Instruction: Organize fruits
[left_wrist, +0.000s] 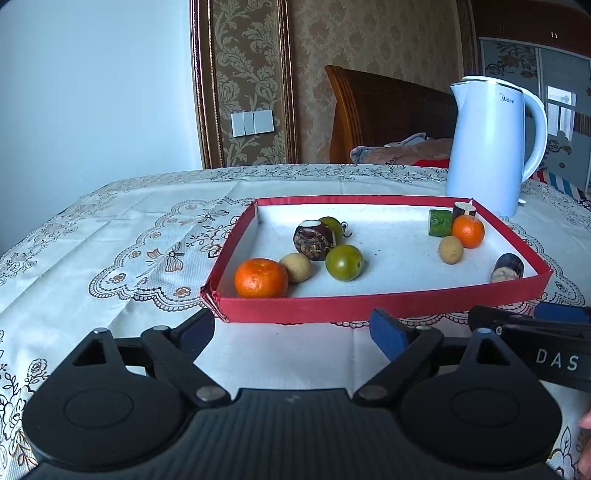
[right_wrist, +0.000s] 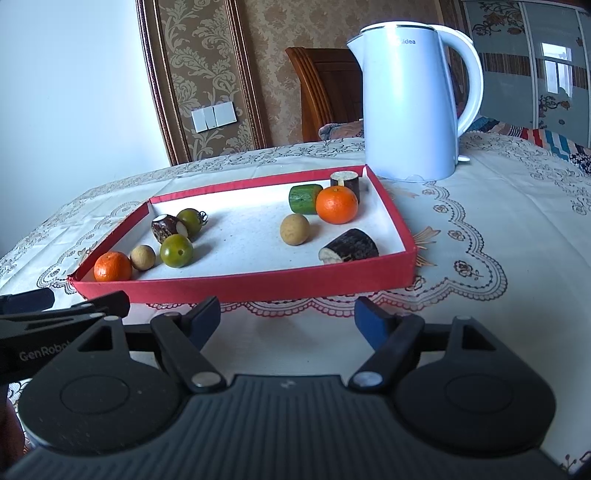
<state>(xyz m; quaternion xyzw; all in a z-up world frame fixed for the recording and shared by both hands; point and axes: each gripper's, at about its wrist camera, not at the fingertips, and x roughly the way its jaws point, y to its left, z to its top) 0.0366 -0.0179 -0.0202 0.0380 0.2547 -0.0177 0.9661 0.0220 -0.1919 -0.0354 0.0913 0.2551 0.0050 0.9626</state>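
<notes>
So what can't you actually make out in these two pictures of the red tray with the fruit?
- Dark cut piece at the tray's near right corner: left wrist view, lower part hidden behind the red cardboard tray wall.
- White electric kettle: both views, solid wall hides any contents.
- Bedding behind the table: left wrist view, partly blocked by the kettle.
- Person's hand: left wrist view, cut off by the right edge.

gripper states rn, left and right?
left gripper: open, holding nothing.
right gripper: open, holding nothing.
</notes>
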